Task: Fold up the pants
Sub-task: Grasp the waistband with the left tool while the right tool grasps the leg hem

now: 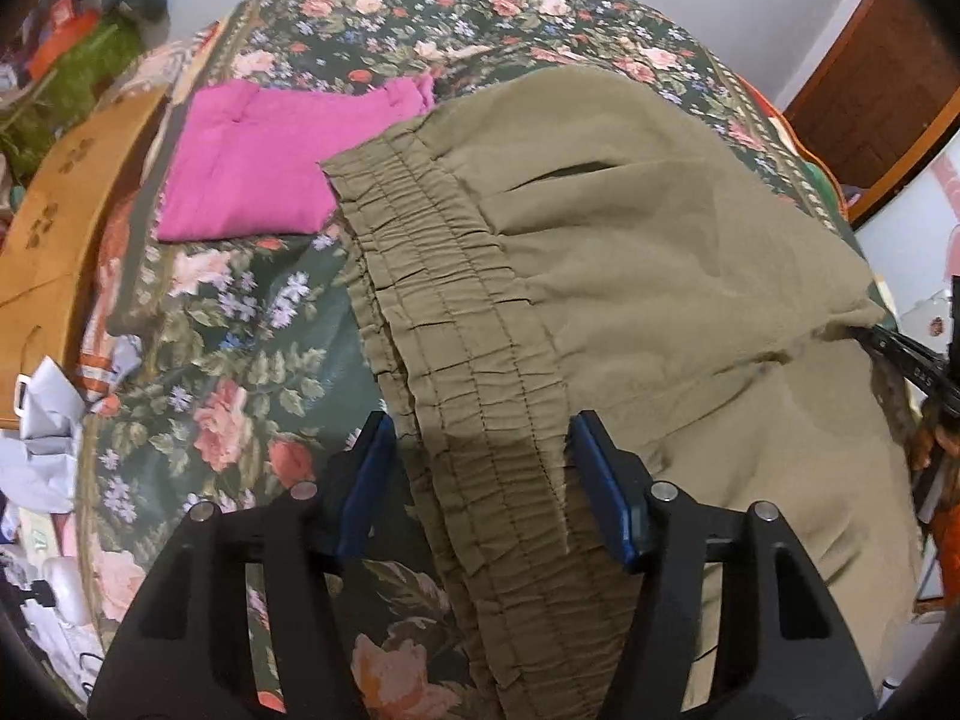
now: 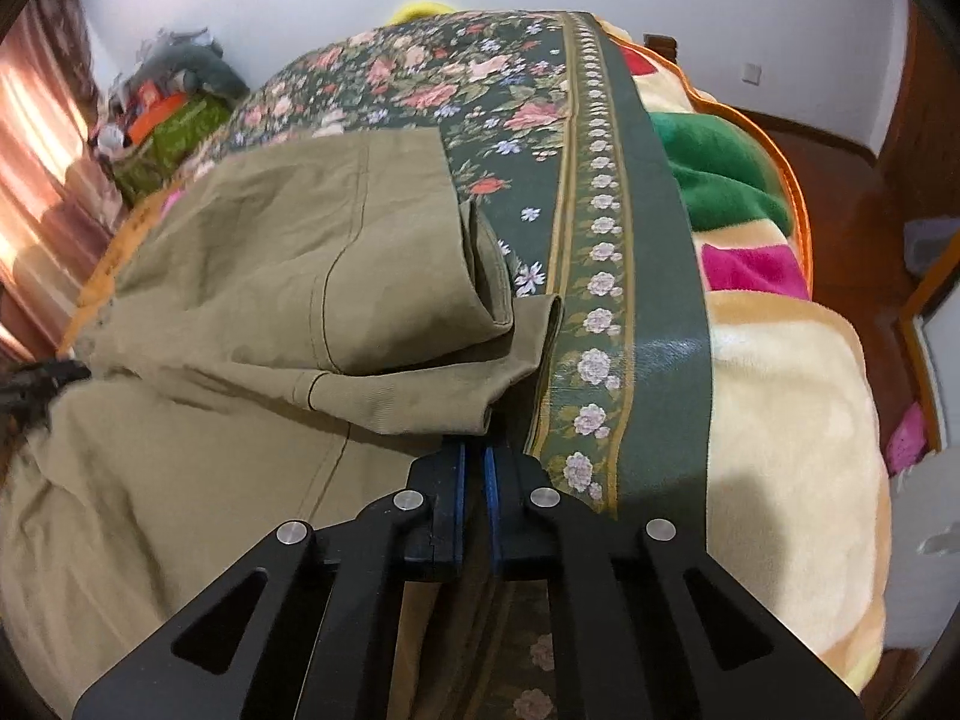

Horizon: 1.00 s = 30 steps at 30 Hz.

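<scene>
Olive-green pants (image 1: 630, 252) lie on a floral bedspread (image 1: 252, 324), partly folded over themselves. Their elastic waistband (image 1: 456, 336) runs toward my left gripper (image 1: 480, 450), which is open with the waistband lying between its blue pads. In the right wrist view the pants (image 2: 270, 276) show their leg ends folded over. My right gripper (image 2: 474, 456) is shut on the hem edge of the pants at the bed's border. The right gripper's tip also shows in the left wrist view (image 1: 900, 354) at the pants' far right edge.
A folded pink garment (image 1: 258, 162) lies on the bed beyond the waistband. A wooden headboard (image 1: 54, 228) and clutter are at the left. A cream, green and pink blanket (image 2: 774, 360) lies on the right side. A dark wooden door (image 1: 870, 114) stands behind.
</scene>
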Each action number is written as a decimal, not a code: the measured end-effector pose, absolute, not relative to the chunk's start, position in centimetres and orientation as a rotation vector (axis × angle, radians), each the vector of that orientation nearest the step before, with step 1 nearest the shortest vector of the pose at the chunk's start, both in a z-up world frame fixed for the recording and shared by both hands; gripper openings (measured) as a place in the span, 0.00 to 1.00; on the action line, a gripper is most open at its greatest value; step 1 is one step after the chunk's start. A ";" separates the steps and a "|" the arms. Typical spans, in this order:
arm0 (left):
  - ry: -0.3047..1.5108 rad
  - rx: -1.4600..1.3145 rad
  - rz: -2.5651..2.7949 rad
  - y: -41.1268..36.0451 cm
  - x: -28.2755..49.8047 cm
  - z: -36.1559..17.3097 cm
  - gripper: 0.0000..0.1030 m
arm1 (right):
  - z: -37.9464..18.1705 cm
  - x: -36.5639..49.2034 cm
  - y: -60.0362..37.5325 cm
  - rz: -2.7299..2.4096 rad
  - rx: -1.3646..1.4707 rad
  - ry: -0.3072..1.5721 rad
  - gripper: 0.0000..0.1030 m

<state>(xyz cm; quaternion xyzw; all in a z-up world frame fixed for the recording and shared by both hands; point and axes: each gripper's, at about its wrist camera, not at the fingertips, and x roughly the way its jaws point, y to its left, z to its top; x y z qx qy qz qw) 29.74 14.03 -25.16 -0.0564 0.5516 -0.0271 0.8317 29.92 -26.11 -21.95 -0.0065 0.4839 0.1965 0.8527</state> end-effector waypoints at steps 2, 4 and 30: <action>1.171 -0.119 -0.048 14.3 29.9 -25.4 0.60 | -22.1 29.9 -25.7 0.410 -0.043 1.022 0.04; 1.176 -0.147 -0.045 14.7 30.0 -25.6 0.61 | -22.1 30.0 -25.5 0.405 -0.059 1.021 0.04; 1.201 -0.152 -0.086 14.9 32.7 -24.0 0.62 | -16.6 31.1 -24.1 0.438 -0.111 0.853 0.49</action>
